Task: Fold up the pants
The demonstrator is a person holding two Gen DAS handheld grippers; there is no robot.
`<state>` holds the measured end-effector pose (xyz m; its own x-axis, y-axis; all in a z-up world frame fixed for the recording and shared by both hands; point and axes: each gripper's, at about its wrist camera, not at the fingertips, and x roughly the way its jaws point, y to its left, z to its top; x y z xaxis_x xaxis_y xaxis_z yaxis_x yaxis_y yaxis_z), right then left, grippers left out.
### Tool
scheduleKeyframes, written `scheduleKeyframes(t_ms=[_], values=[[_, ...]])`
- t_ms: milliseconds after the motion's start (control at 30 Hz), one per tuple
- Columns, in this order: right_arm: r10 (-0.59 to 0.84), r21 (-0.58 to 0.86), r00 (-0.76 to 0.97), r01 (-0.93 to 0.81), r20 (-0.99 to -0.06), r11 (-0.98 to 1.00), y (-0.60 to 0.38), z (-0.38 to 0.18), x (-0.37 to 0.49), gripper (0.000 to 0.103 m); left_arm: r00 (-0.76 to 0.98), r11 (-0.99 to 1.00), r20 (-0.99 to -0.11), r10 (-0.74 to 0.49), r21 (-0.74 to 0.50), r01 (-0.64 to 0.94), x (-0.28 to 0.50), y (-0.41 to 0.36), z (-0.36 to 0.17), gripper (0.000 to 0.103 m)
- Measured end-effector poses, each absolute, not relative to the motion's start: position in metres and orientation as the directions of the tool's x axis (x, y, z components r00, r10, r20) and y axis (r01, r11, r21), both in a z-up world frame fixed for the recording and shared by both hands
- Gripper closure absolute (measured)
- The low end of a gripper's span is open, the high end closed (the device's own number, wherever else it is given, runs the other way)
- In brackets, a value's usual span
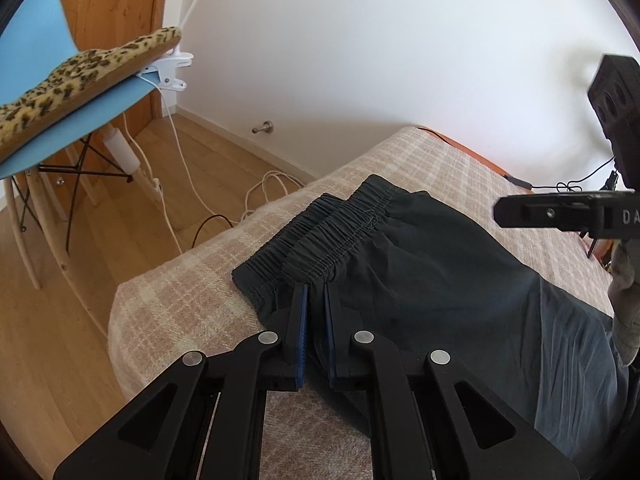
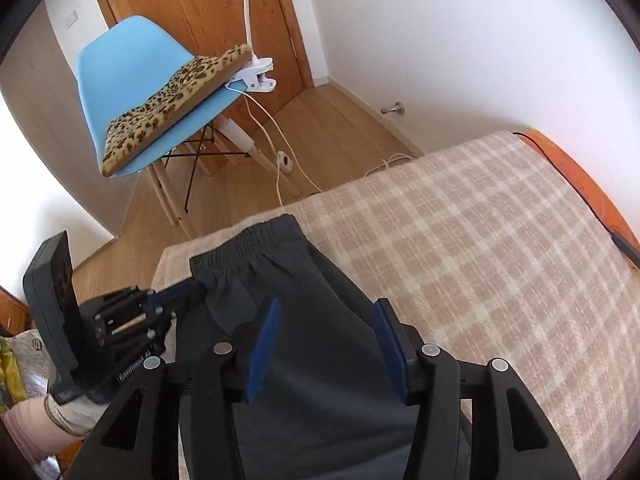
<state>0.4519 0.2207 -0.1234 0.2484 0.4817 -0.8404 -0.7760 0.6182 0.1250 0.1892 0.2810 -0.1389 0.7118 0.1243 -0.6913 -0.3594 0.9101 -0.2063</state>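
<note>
Left wrist view
Pants: dark pants (image 1: 420,264) lie on the checked blanket (image 1: 180,320) of a bed, elastic waistband (image 1: 316,232) toward the foot.
Left gripper: the left gripper (image 1: 316,300) has its blue pads pinched on a fold of the fabric just below the waistband.
Room: blue chair (image 1: 36,80) with a leopard cushion (image 1: 80,76) beside the bed.

Right wrist view
Right gripper: the right gripper (image 2: 326,312) hangs over the pants (image 2: 304,300), jaws apart, nothing pressed between the pads.
Left gripper: nipped on the cloth near the waistband (image 2: 188,294).
</note>
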Motion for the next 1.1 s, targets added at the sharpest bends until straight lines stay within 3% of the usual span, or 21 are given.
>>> scheduleKeyframes(t_ms=[167,233,300,333,633,667,700,733,933,967,1000,1033,1100], values=[[0.485,0.157,0.199,-0.787,-0.851,0.597,0.275,-0.141,0.468,0.053,0.722,0.917,-0.678,0.137,-0.188,-0.351,0.187,0.277,-0.139,0.097],[0.482,0.155,0.185,-0.798,-0.857,0.583,0.291,-0.147,0.469,0.065,0.725,0.919,-0.675,0.137,-0.186,-0.347,0.186,0.276,-0.140,0.097],[0.459,0.135,0.179,-0.809,-0.870,0.572,0.302,-0.153,0.468,0.093,0.729,0.921,-0.671,0.135,-0.186,-0.341,0.185,0.274,-0.141,0.097],[0.455,0.130,0.181,-0.810,-0.872,0.571,0.306,-0.154,0.468,0.103,0.732,0.921,-0.668,0.130,-0.192,-0.339,0.184,0.274,-0.141,0.097],[0.535,0.157,0.177,-0.840,-0.826,0.520,0.324,-0.130,0.465,0.102,0.765,0.905,-0.628,0.142,-0.232,-0.358,0.172,0.284,-0.130,0.099],[0.518,0.150,0.176,-0.836,-0.837,0.528,0.324,-0.131,0.466,0.095,0.766,0.903,-0.628,0.137,-0.238,-0.357,0.171,0.285,-0.131,0.099],[0.494,0.146,0.170,-0.830,-0.853,0.539,0.323,-0.135,0.469,0.065,0.768,0.902,-0.628,0.125,-0.251,-0.352,0.170,0.286,-0.132,0.099],[0.476,0.142,0.172,-0.821,-0.862,0.553,0.320,-0.138,0.472,0.048,0.767,0.901,-0.630,0.119,-0.257,-0.351,0.171,0.287,-0.133,0.099],[0.423,0.140,0.161,-0.790,-0.892,0.597,0.304,-0.160,0.488,0.053,0.770,0.905,-0.629,0.106,-0.261,-0.337,0.174,0.285,-0.135,0.099],[0.416,0.139,0.155,-0.793,-0.896,0.594,0.305,-0.164,0.489,0.059,0.770,0.906,-0.630,0.106,-0.258,-0.336,0.174,0.285,-0.136,0.099],[0.411,0.139,0.145,-0.800,-0.900,0.584,0.306,-0.168,0.488,0.076,0.770,0.907,-0.629,0.105,-0.257,-0.333,0.174,0.284,-0.136,0.099],[0.406,0.133,0.145,-0.803,-0.902,0.581,0.307,-0.169,0.487,0.085,0.770,0.909,-0.629,0.106,-0.252,-0.332,0.174,0.283,-0.136,0.099],[0.421,0.129,0.162,-0.803,-0.893,0.582,0.307,-0.166,0.485,0.095,0.771,0.912,-0.627,0.111,-0.245,-0.330,0.174,0.283,-0.136,0.099]])
